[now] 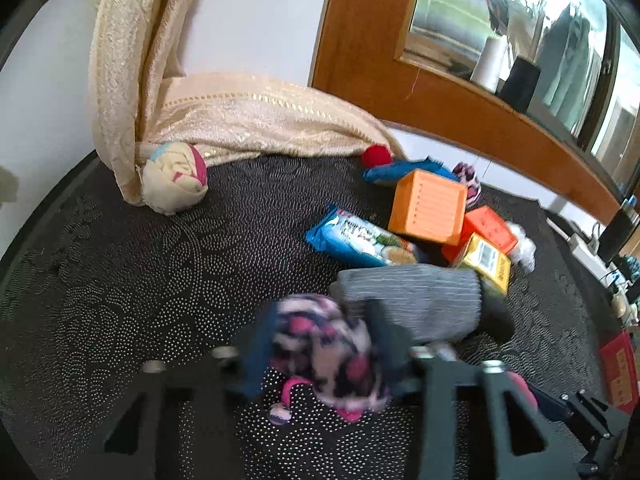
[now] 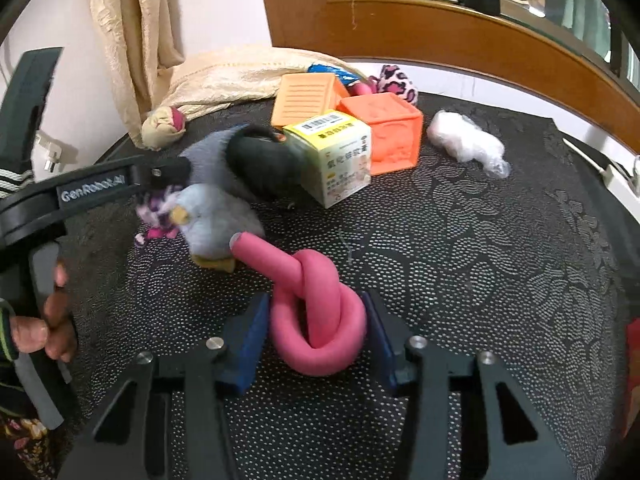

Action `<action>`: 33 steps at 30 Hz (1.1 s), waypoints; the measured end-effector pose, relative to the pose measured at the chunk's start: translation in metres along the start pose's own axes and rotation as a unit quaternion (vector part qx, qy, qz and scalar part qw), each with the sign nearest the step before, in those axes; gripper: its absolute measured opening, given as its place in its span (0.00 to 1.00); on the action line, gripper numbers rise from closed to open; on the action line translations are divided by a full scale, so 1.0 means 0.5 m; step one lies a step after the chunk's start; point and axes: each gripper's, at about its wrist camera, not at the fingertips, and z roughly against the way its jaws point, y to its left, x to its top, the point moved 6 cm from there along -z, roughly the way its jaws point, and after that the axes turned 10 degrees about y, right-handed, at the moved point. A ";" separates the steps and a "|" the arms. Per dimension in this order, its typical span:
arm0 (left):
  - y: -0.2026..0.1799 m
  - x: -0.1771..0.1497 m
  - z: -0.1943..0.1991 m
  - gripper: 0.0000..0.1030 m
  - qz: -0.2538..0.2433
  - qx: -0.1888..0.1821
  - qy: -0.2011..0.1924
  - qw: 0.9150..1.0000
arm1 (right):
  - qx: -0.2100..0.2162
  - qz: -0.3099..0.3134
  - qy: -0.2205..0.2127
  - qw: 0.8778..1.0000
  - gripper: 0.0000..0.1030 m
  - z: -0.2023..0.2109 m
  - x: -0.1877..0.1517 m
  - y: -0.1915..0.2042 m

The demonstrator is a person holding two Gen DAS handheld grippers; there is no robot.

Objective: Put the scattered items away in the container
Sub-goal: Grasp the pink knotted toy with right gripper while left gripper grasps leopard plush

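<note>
In the left wrist view my left gripper (image 1: 322, 346) is shut on a fuzzy pink, black and white patterned sock (image 1: 324, 352), blurred, just above the dark dotted tablecloth (image 1: 160, 280). The right wrist view shows that gripper (image 2: 168, 184) from the side at the left, with the sock (image 2: 154, 216) hanging under it. My right gripper (image 2: 314, 340) has its blue pads (image 2: 248, 344) pressed on both sides of a pink knotted foam tube (image 2: 320, 320) that lies on the cloth. A grey plush bird (image 2: 212, 220) lies beside the tube's free end.
A pile lies beyond: grey-and-black sock (image 1: 424, 304), blue snack packet (image 1: 360, 240), two orange cubes (image 1: 428, 212), yellow box (image 2: 332, 156), white plastic wad (image 2: 464, 140), leopard-print sock (image 2: 396, 82). A cloth ball (image 1: 176, 180) sits by the beige curtain (image 1: 240, 120). A hand (image 2: 52, 320) holds the left gripper's handle.
</note>
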 end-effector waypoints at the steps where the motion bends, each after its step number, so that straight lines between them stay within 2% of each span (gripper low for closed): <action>1: 0.001 0.003 0.006 0.30 0.002 0.000 -0.006 1.000 | -0.002 -0.004 -0.002 1.000 0.49 0.002 0.000 -0.004; 2: 0.002 0.006 0.013 0.22 0.004 -0.002 -0.011 1.000 | -0.002 -0.009 -0.004 1.000 0.49 0.005 0.000 -0.008; 3: 0.003 0.009 0.019 0.08 0.005 -0.005 -0.015 1.000 | -0.002 -0.013 -0.007 1.000 0.49 0.007 0.001 -0.012; 6: 0.007 0.016 0.041 0.08 0.004 -0.012 -0.027 1.000 | 0.000 -0.023 -0.011 1.000 0.49 0.011 0.001 -0.022; 11: 0.008 0.011 0.041 0.10 0.002 -0.022 -0.008 1.000 | 0.010 -0.032 -0.013 0.999 0.49 0.012 0.002 -0.028; 13: 0.005 0.006 0.040 0.34 0.007 -0.016 -0.001 1.000 | 0.015 -0.038 -0.011 0.999 0.49 0.010 0.001 -0.032; 14: 0.004 0.003 0.043 0.74 0.012 -0.014 -0.006 1.000 | 0.017 -0.041 -0.011 0.999 0.49 0.009 0.001 -0.034; 15: 0.003 0.001 0.046 0.97 0.016 -0.012 -0.011 1.000 | 0.018 -0.042 -0.010 0.999 0.49 0.007 0.000 -0.036; 16: 0.002 -0.002 0.049 0.98 0.019 -0.010 -0.016 1.000 | 0.019 -0.044 -0.009 0.999 0.49 0.006 0.000 -0.037; 20: -0.014 -0.007 0.059 0.98 -0.002 0.008 -0.027 1.000 | 0.017 -0.043 -0.009 0.999 0.49 0.007 -0.006 -0.035; 25: 0.011 -0.019 0.024 0.98 0.014 0.024 0.003 1.000 | 0.016 -0.047 -0.010 0.999 0.49 0.005 -0.009 -0.037; 28: 0.019 -0.028 -0.003 0.86 0.017 0.026 0.024 0.999 | 0.015 -0.046 -0.010 0.999 0.49 0.004 -0.008 -0.036; 29: 0.019 -0.033 -0.014 0.79 0.016 0.024 0.032 0.999 | 0.015 -0.046 -0.010 0.999 0.49 0.003 -0.009 -0.036; 30: 0.019 -0.038 -0.026 0.67 0.017 0.020 0.042 0.999 | 0.014 -0.046 -0.010 0.999 0.49 0.003 -0.009 -0.036; 33: 0.014 -0.047 -0.043 0.51 0.012 0.014 0.055 0.998 | 0.012 -0.047 -0.011 0.999 0.49 0.005 -0.012 -0.037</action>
